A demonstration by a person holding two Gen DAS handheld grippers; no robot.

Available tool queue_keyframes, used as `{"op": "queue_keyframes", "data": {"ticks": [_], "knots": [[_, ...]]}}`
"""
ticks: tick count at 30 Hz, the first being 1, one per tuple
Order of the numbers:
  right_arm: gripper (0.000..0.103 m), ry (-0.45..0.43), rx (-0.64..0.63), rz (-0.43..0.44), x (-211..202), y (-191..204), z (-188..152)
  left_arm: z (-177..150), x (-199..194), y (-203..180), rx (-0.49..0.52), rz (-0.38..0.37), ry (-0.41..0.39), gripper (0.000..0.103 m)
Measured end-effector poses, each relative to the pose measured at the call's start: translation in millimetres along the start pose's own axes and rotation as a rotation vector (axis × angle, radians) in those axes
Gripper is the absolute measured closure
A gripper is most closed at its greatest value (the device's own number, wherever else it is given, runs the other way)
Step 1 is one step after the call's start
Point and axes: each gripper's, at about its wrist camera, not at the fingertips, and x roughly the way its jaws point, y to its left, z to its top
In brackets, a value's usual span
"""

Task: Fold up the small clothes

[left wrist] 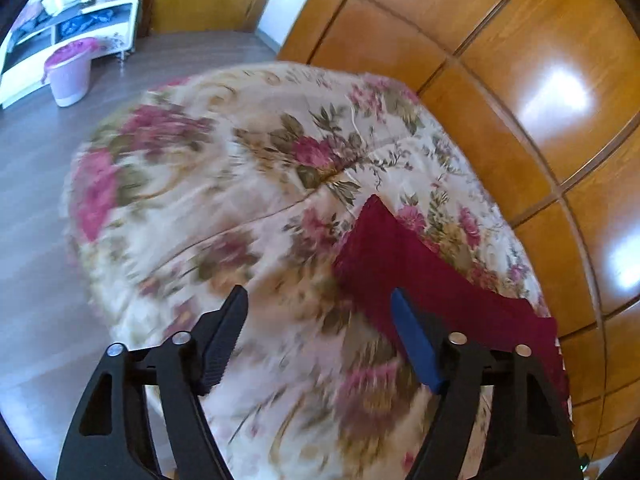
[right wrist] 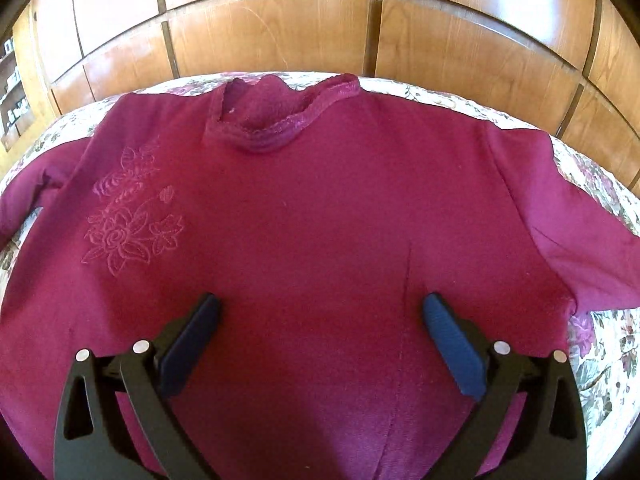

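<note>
A maroon top [right wrist: 320, 200] lies flat, front up, on a floral bedspread [right wrist: 600, 360]. Its collar [right wrist: 276, 136] points toward the wardrobe, and an embroidered flower [right wrist: 128, 224] marks its left side. Both sleeves spread outward. My right gripper [right wrist: 322, 300] hovers open over the lower middle of the top, with nothing pinched between its fingers. In the left wrist view only one sleeve [left wrist: 420, 272] of the top shows, at the right of the bedspread [left wrist: 240, 200]. My left gripper [left wrist: 318, 294] is open above the bedspread beside that sleeve. Its blue right finger [left wrist: 416, 344] overlaps the sleeve's edge. The picture is blurred.
A glossy wooden wardrobe [right wrist: 280, 32] runs close behind the bed's far edge, and shows as wardrobe panels [left wrist: 520, 80] in the left wrist view. Grey floor [left wrist: 36, 200] lies left of the bed, with a pink bin [left wrist: 70, 72] and a white shelf unit [left wrist: 80, 20] beyond.
</note>
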Motion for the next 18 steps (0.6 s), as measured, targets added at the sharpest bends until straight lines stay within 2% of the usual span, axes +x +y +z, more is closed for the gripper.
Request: {"op": "queue_keyframes", "data": {"ticks": [2, 3, 4, 5, 7, 11, 13, 16, 18], "knots": [[0.002, -0.002, -0.004, -0.008, -0.5, 1.2, -0.7, 6.2, 20.7, -14.0, 0.055, 0.022, 0.014, 0.038], [0.002, -0.003, -0.007, -0.012, 0.0, 2.0, -1.0, 6.9, 26.7, -20.2, 0.087, 0.027, 0.016, 0.056], [0.002, -0.004, -0.009, -0.016, 0.1, 2.4, -1.1, 7.5, 35.0, -31.9, 0.157, 0.034, 0.029, 0.083], [0.002, -0.005, -0.01, -0.017, 0.0, 2.4, -1.5, 9.1, 40.0, -38.3, 0.191, 0.046, 0.04, 0.092], [0.002, -0.005, -0.011, -0.018, -0.1, 2.5, -1.7, 17.1, 31.5, -46.1, 0.21, 0.042, 0.0, 0.096], [0.002, -0.008, -0.013, -0.021, -0.7, 2.8, -2.2, 57.3, -33.9, -36.3, 0.115, -0.037, -0.218, 0.096], [0.002, -0.01, -0.016, -0.027, -0.6, 3.6, -2.1, 73.8, -48.1, -28.9, 0.099, 0.013, -0.275, 0.096], [0.002, -0.013, -0.022, -0.036, -0.7, 5.0, -2.2, 90.7, -24.4, -15.8, 0.064, 0.099, -0.194, 0.096], [0.002, -0.013, -0.02, -0.034, -0.7, 4.7, -2.2, 92.7, 8.3, -12.0, 0.048, 0.122, -0.073, 0.096]]}}
